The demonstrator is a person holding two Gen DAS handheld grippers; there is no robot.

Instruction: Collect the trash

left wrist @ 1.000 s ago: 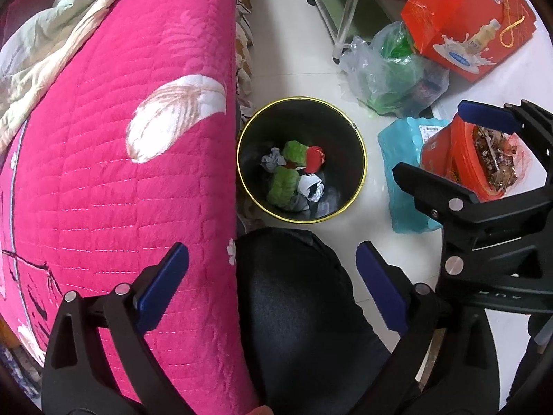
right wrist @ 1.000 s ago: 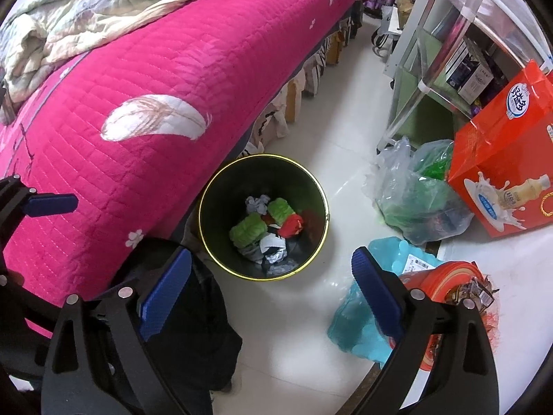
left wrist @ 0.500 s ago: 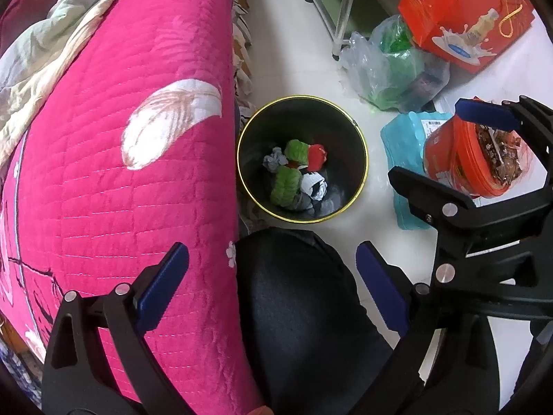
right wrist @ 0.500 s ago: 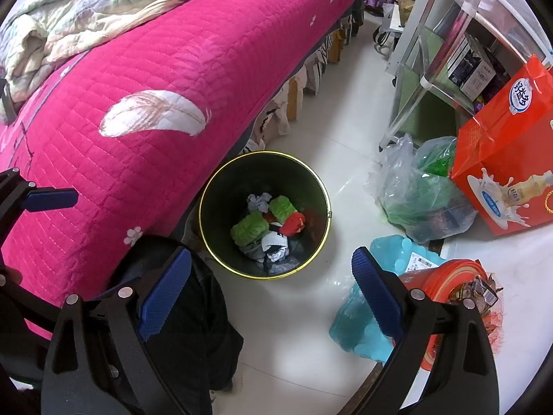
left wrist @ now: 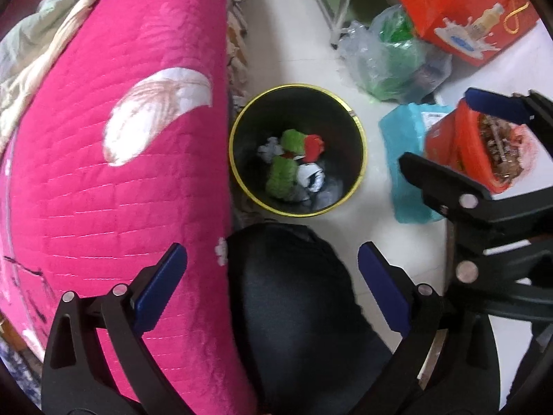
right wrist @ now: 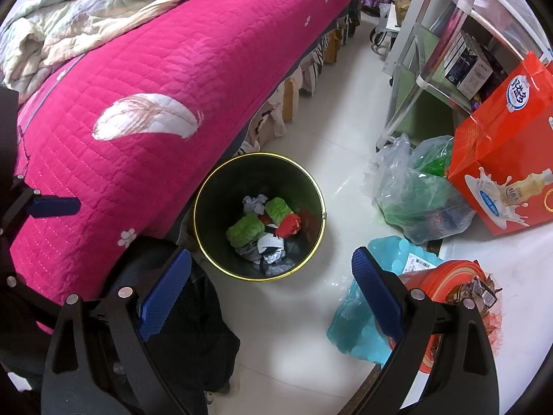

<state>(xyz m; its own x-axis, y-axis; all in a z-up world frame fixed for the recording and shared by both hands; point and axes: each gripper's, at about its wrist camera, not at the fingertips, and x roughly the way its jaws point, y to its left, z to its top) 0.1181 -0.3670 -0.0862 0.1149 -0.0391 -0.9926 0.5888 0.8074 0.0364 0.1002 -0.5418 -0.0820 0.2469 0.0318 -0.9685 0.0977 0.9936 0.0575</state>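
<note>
Left wrist view: bin [left wrist: 359, 159] with trash [left wrist: 292, 169] lies far beyond left gripper [left wrist: 273, 276], fingers spread, empty; right gripper [right wrist: 271, 278] likewise released; views barely shifted since earlier

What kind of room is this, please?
Most likely a bedroom at home: a bed with a pink quilted cover, a crumpled pale blanket on it, and a round black waste bin with a yellow rim beside it.

Quilted pink cloth bedspread [right wrist: 166, 79], glossy white tile floor [right wrist: 287, 325], black bin [left wrist: 349, 131] with shiny yellow rim, crinkly clear plastic bag [right wrist: 411, 193], glossy red carton [right wrist: 508, 159].
</note>
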